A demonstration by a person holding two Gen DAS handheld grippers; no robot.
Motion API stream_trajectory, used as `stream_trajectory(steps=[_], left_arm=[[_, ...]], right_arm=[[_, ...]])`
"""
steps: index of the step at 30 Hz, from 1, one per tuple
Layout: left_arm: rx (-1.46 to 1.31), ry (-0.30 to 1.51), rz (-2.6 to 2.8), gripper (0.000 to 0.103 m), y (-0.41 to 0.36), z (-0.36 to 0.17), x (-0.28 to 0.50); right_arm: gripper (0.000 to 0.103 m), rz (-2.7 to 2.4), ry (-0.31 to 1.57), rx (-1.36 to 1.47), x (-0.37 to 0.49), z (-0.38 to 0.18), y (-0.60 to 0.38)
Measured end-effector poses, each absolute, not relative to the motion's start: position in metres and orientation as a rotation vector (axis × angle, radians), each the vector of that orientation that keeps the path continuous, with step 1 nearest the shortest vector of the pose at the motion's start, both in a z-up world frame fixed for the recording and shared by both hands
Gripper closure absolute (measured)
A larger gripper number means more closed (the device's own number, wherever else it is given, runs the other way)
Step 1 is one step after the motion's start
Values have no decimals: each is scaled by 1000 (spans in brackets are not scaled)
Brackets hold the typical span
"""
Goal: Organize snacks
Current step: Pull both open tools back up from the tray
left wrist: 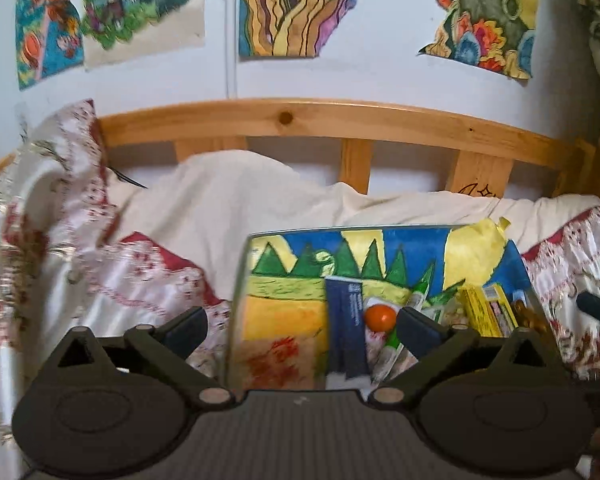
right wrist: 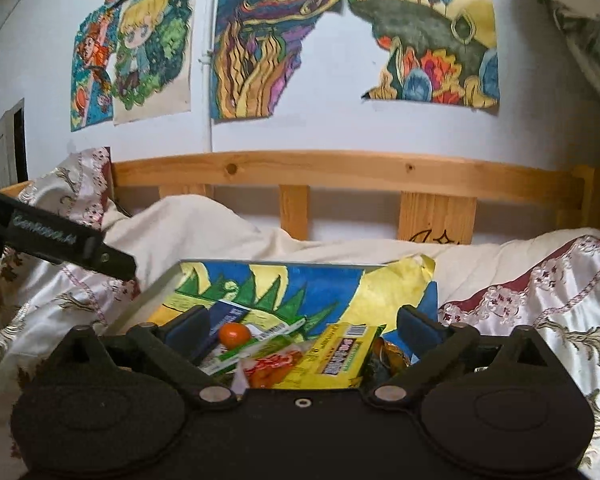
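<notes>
A: Left wrist view: how should the step be done?
B: The left gripper [left wrist: 302,326] is spread wide, empty; one snack should be singled out. The dark blue packet [left wrist: 345,326] lies between its fingers on the painted tray [left wrist: 276,316].

A: Right wrist view?
B: The right gripper [right wrist: 304,330] is released too; the yellow box [right wrist: 342,354] lies between its fingers.

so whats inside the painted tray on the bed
A dark blue packet, an orange ball, green tubes, a yellow box and a red-orange pack. Whatever lies beneath them is covered.

Snacks [right wrist: 300,352] crowd the tray's [left wrist: 236,280] right side; its left half lies clear.
</notes>
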State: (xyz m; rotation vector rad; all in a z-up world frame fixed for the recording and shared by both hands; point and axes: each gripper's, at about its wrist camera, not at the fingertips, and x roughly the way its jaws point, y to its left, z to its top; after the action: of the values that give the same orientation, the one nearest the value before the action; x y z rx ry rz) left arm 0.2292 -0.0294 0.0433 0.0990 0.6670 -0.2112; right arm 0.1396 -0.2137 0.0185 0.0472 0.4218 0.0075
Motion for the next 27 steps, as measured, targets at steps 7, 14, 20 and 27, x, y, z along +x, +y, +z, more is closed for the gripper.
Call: stream_trajectory(steps=[7,14,20,27], left_arm=[[163,670,-253,1,-12,47,183],[195,698,-284,1,-1,40,147],[215,709,-299,1,6,36,130],[226,717,-313,1,9,34,121]], right_arm=[[1,3,445,57,99,32,-197],[1,-18,496,96,58,34,-189],[1,-46,521,123,30,33,-186],[1,-51,540,134,17,30,-182]])
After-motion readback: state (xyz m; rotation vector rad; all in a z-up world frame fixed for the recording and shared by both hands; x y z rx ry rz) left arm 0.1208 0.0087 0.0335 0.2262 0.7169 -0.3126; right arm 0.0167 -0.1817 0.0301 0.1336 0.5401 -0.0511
